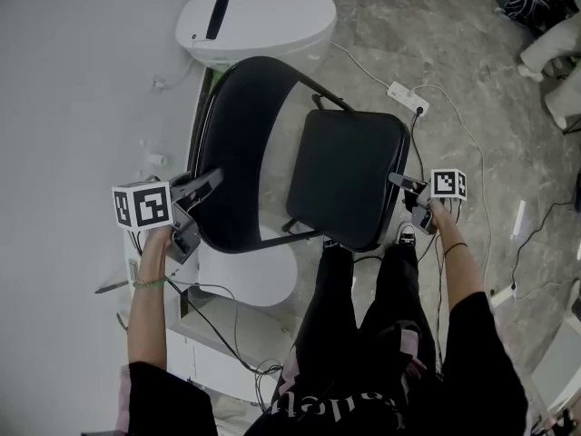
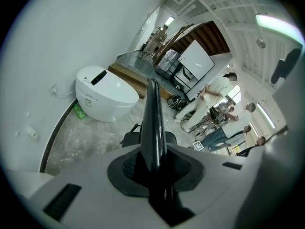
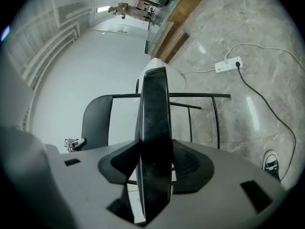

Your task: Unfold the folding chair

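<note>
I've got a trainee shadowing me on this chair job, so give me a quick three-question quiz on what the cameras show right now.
1. True or false: the left gripper is shut on the edge of the black backrest.
2. What stands between the right gripper's open jaws? A: a leg. B: the edge of the seat. C: a cable.
3. Short answer: what white corded thing lies past the seat's far right corner in the head view?

Key: 1 true. 2 B. 3 the power strip.
</note>
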Motion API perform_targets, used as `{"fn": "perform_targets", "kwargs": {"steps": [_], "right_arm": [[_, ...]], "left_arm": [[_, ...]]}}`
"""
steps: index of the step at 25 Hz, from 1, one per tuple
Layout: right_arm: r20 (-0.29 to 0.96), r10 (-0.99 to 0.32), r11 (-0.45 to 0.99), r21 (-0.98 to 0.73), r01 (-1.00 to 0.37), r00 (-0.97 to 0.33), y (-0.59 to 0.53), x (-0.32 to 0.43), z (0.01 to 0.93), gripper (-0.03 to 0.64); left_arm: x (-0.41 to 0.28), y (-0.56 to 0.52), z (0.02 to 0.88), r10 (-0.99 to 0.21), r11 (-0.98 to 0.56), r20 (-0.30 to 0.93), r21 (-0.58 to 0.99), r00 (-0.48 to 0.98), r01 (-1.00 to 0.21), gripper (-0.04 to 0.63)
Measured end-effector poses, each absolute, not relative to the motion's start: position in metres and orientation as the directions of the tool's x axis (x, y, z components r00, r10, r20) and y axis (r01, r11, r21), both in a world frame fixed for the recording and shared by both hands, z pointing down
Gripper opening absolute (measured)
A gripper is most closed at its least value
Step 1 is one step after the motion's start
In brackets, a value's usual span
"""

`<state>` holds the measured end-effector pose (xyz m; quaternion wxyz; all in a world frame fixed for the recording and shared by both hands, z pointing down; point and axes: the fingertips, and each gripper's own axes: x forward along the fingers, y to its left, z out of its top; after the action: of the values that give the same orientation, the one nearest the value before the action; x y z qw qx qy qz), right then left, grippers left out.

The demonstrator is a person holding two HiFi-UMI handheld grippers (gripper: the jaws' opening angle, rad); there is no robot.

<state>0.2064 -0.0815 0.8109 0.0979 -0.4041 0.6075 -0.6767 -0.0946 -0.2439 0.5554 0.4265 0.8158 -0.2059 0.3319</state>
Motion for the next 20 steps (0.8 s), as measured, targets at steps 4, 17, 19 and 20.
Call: {"fn": "perform_targets", "kwargs": {"steps": [4, 17, 19, 20], "right_arm": [[0.388, -0.654, -0.231, -0.92, -0.318, -0.65, -0.067, 0.225, 0.828, 0.192], [0.581, -0.626, -0.349, -0.805, -0.48, -0.52, 0.0, 0.32, 0.89, 0.057], [0.564, -0.647, -0.336, -0.815, -0.473, -0.513, -0.002, 0.323, 0.888, 0.057], [0.574, -0.637, -0.331, -0.806, -0.49, -0.515, 0.0, 0.323, 0.889, 0.057]], "left_arm": [[-0.079, -0.241, 0.56, -0.085, -0.597, 0.713, 0.523, 0.696, -0.609, 0.074], [-0.022, -0.175, 0.643, -0.08, -0.505, 0.801, 0.481, 0.594, -0.717, 0.083], [-0.03, -0.172, 0.661, -0.085, -0.474, 0.806, 0.484, 0.585, -0.735, 0.084], [-0.032, -0.172, 0.665, -0.086, -0.468, 0.803, 0.489, 0.589, -0.736, 0.086]]}}
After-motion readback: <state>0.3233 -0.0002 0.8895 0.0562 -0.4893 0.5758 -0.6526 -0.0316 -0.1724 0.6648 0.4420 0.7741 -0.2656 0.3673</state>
